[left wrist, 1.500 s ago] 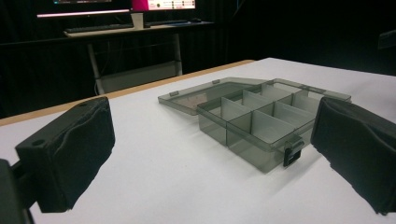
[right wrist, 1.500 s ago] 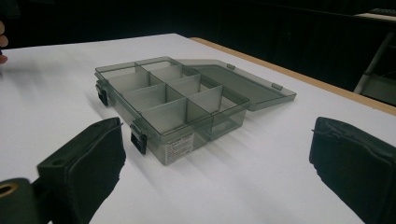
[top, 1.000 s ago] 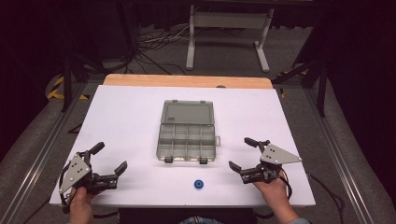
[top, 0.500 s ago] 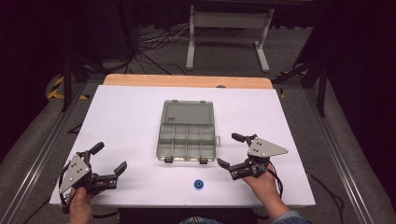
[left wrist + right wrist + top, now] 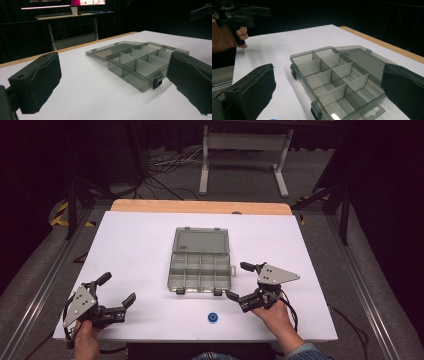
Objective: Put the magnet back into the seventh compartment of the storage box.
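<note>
A smoky grey compartment box (image 5: 201, 270) lies open in the middle of the white table (image 5: 135, 245), its lid (image 5: 201, 240) flat on the far side and its several compartments empty. A small blue round piece (image 5: 213, 317) rests in front of it near the table's front edge. My right gripper (image 5: 236, 280) is open just right of the box's front right corner. In the right gripper view the box (image 5: 337, 75) lies between the wide-apart jaws of that gripper (image 5: 328, 91). My left gripper (image 5: 118, 288) is open at the front left, empty, looking at the box (image 5: 140, 60).
A wooden strip (image 5: 200, 207) runs along the table's far edge. Beyond it stand a white metal frame (image 5: 245, 150) and cables on the dark floor. The person's left hand with its gripper (image 5: 237, 15) appears far off in the right gripper view.
My right gripper has moved left and a little away from the front edge, up to the box's front right corner. The left gripper and the box have stayed put.
</note>
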The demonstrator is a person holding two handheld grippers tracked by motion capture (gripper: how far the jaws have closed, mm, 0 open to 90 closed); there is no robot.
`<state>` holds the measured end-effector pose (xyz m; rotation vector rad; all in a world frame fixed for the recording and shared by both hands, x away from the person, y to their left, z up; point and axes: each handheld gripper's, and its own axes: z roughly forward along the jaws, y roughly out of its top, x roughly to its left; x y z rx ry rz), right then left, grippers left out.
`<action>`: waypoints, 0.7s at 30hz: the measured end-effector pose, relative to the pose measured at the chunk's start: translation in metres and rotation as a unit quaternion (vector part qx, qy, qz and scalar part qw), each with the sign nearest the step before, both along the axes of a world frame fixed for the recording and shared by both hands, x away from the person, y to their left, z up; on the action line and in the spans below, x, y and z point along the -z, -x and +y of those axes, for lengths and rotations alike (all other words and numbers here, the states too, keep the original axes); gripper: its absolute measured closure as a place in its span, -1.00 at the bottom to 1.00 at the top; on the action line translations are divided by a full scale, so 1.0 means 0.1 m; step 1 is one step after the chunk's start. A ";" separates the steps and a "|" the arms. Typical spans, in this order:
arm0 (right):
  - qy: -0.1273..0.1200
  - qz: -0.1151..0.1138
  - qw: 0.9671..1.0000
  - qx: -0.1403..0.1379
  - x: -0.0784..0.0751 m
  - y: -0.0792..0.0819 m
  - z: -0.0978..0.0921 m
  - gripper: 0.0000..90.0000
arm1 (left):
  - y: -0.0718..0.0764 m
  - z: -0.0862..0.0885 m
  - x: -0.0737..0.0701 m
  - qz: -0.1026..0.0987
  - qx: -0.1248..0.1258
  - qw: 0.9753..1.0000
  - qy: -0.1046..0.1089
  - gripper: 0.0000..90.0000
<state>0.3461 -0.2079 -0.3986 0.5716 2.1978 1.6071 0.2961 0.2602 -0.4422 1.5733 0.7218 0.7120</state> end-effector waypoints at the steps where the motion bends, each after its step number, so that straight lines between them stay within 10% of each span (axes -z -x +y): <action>1: 0.007 0.002 1.000 0.000 -0.01 0.00 0.01 -1.00 | 0.00 0.00 0.00 0.000 0.000 1.000 0.000 -0.99; 10: 0.124 0.047 0.991 -0.034 -0.13 -0.01 0.22 -0.88 | 0.00 0.00 0.00 0.001 -0.003 1.000 0.003 -0.99; 21: 0.225 0.085 0.969 -0.056 -0.28 0.01 0.40 -0.79 | 0.00 0.01 0.00 0.001 -0.003 1.000 0.003 -0.99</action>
